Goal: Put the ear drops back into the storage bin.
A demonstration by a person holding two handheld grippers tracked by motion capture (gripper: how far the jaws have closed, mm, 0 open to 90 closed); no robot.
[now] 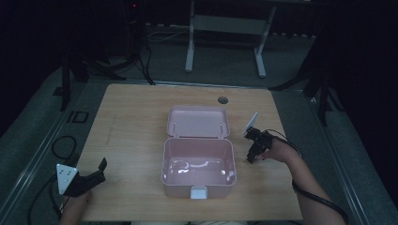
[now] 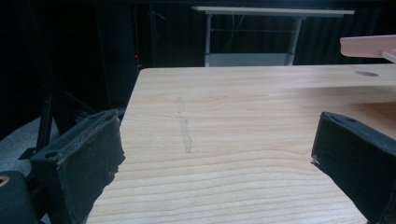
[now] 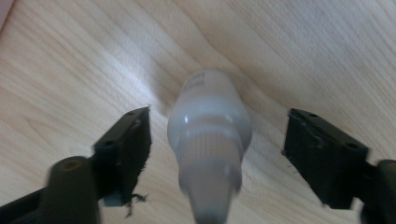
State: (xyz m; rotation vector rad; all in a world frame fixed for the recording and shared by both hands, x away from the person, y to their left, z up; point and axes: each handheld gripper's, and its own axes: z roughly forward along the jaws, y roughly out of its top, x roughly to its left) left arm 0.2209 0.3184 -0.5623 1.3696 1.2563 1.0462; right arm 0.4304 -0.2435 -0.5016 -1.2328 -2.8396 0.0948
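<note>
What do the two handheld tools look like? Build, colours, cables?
Both are black two-jaw units. The left tool carries a light grey three-cornered plate with small dark dots; its jaws are blocky, with worn, rough-edged pads. The right tool has a pale plate on top and a black cable trailing along the forearm. Its jaw pads are frayed. No sleeves visible.

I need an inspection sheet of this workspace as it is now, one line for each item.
Surface: wooden table, with a round hole near the far edge and a faint grey streak.
Job's things: pink box open, lid laid back; small white bottle between the right gripper's fingers, untouched.
Clutter: nothing seen.
Grippers: left gripper open, at the near left corner; right gripper open, pointing down at the bottle.
Cables: black cables on the floor at left; one along the right forearm.
Surroundings: dark room, white table frame beyond.
</note>
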